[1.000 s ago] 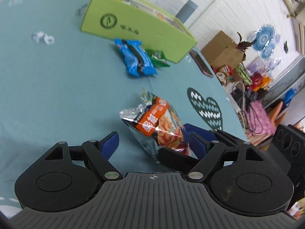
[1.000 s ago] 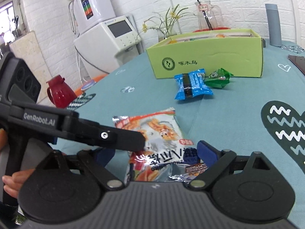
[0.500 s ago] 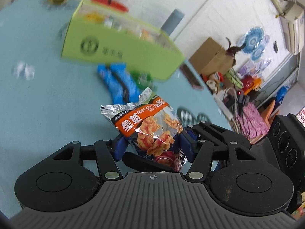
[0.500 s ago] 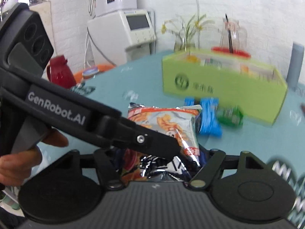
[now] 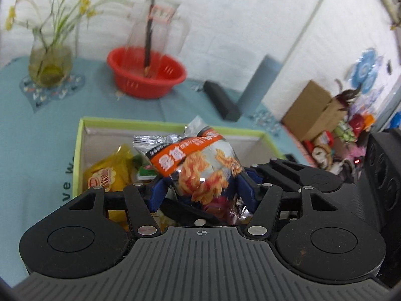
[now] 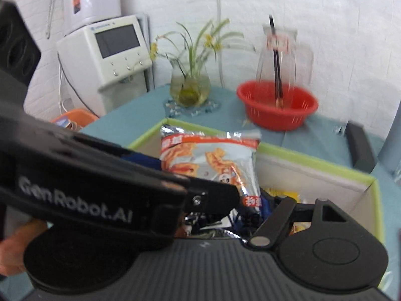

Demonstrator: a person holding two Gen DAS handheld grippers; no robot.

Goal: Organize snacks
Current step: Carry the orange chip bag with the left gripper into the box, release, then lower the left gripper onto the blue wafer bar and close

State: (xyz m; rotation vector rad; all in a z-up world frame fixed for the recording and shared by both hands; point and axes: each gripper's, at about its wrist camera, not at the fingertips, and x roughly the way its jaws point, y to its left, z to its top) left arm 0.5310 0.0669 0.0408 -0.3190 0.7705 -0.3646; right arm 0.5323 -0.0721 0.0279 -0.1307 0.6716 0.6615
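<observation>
Your left gripper point(image 5: 200, 190) and right gripper point(image 6: 250, 213): jaws of both clamped on snack bag point(image 5: 200, 168), held above green box point(image 5: 77, 150) on counter point(image 5: 37, 130).

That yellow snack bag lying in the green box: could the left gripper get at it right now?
Probably not yet. The left gripper is shut on the orange snack bag, so it is occupied, though the yellow snack bag lies uncovered in the open green box.

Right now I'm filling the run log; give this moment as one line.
left gripper: shut on orange snack bag | right gripper: shut on same bag | bag: above green box
</observation>
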